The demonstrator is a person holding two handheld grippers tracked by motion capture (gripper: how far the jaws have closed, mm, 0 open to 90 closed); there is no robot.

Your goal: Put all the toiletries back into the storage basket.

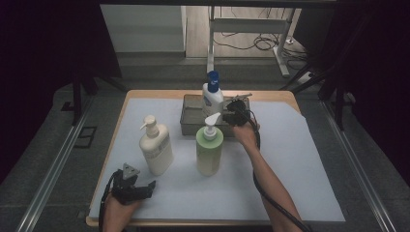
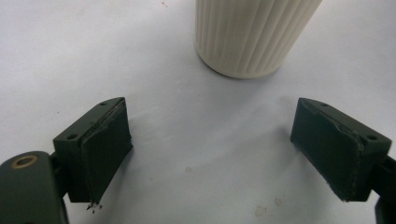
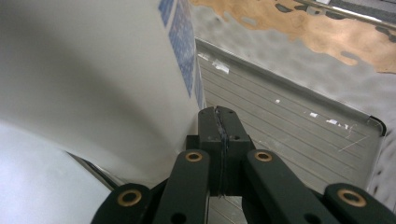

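A: Near us, the left claw (image 1: 145, 186) rests wide open on the desk (image 1: 290, 159); cream bottle (image 1: 155, 145) and green bottle (image 1: 209, 147) wait.

B: Farther, the blue-capped bottle (image 1: 212, 99) stands in the tray (image 1: 191, 113); the right claw (image 1: 231, 107), jaws together and empty, is beside it.

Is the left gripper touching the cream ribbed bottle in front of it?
Apart. In the left gripper view the left gripper has its jaws spread wide, and bare white table cover lies between them and the cream ribbed bottle.

Ribbed matt plastic cream bottle (image 2: 252, 35); scratched grey metal tray (image 3: 299, 126); smooth white table cover (image 1: 290, 159).
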